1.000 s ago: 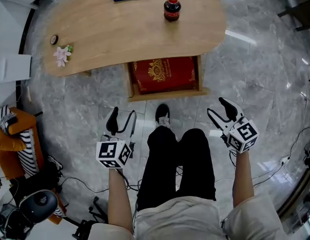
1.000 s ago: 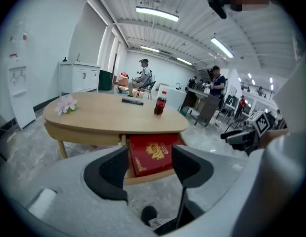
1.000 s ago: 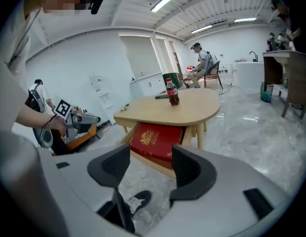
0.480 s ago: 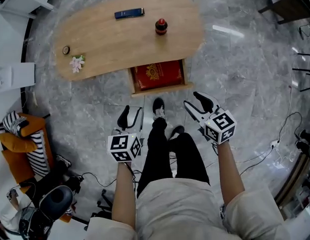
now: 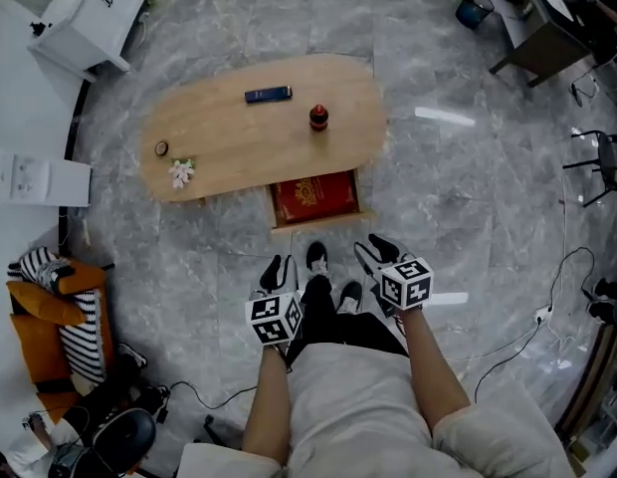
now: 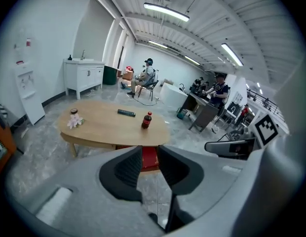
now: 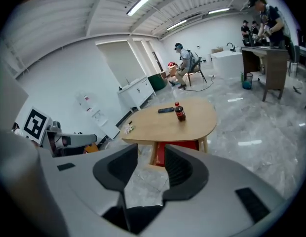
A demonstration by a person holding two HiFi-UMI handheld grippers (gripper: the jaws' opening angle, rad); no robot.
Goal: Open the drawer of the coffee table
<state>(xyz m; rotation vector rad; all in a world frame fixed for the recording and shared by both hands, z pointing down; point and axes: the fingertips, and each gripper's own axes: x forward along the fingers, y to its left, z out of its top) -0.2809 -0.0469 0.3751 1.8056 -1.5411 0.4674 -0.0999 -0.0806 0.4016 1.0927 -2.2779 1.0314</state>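
The oval wooden coffee table (image 5: 239,137) stands on the marble floor ahead of me. Its drawer (image 5: 318,226) is pulled out toward me, with a red box (image 5: 313,197) inside. My left gripper (image 5: 277,270) and right gripper (image 5: 372,252) hang well short of the drawer, over the person's legs, touching nothing. Both sets of jaws have just been closing and still stand apart, with nothing between them. In the left gripper view the left gripper (image 6: 149,157) frames the red box (image 6: 150,158). In the right gripper view the right gripper (image 7: 151,164) points at the table (image 7: 163,122).
On the tabletop are a cola bottle (image 5: 318,118), a dark remote (image 5: 268,95), a pink flower (image 5: 180,173) and a small round object (image 5: 161,148). A white cabinet (image 5: 95,13) stands far left, an orange chair (image 5: 40,312) near left, a desk (image 5: 547,23) far right. Cables cross the floor.
Both grippers have risen and drawn back from the drawer, and their jaws have narrowed. The head view has climbed, so the table looks smaller and farther off.
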